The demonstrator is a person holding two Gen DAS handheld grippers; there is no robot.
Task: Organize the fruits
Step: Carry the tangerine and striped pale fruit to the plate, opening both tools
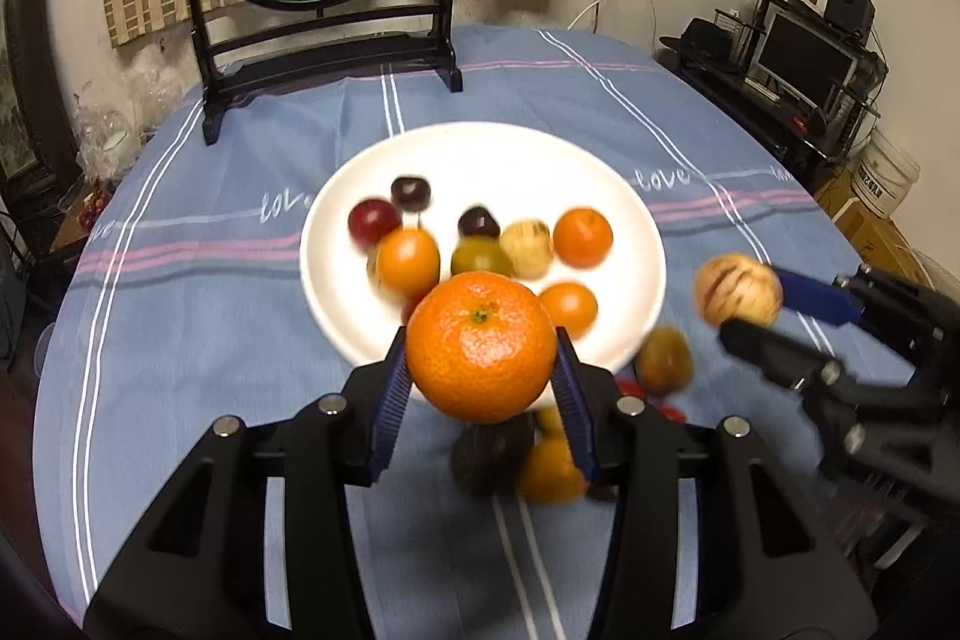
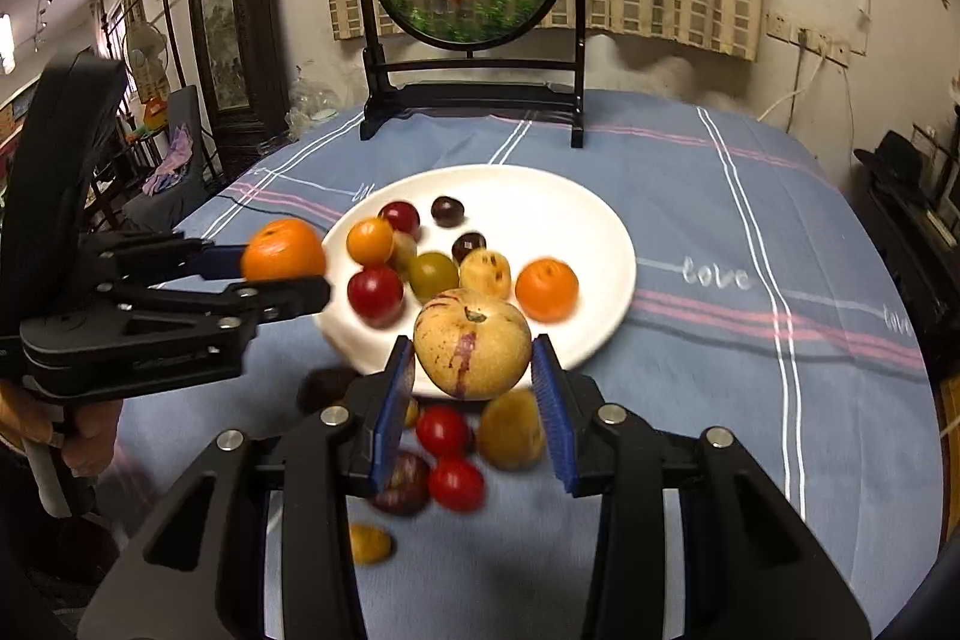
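On our left, the left gripper [image 1: 482, 361] reaches level toward the white plate [image 1: 636, 220], its blue pads clamped on a tangerine [image 1: 482, 345] raised above the plate's near rim. On our right, the right gripper [image 2: 474, 370] likewise clasps a purple-streaked yellow melon [image 2: 473, 343] over the near rim.

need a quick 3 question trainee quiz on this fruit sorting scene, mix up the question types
1. True or false: the left gripper holds an orange.
2. What does the right gripper hold? A) a cherry B) a pale yellow fruit with purple streaks C) nothing
3. Fill in: fruit not yet sorted lies on the blue ____, in front of the white plate.

Key
1. True; its jaws are shut on it.
2. B, the streaked fruit.
3. tablecloth
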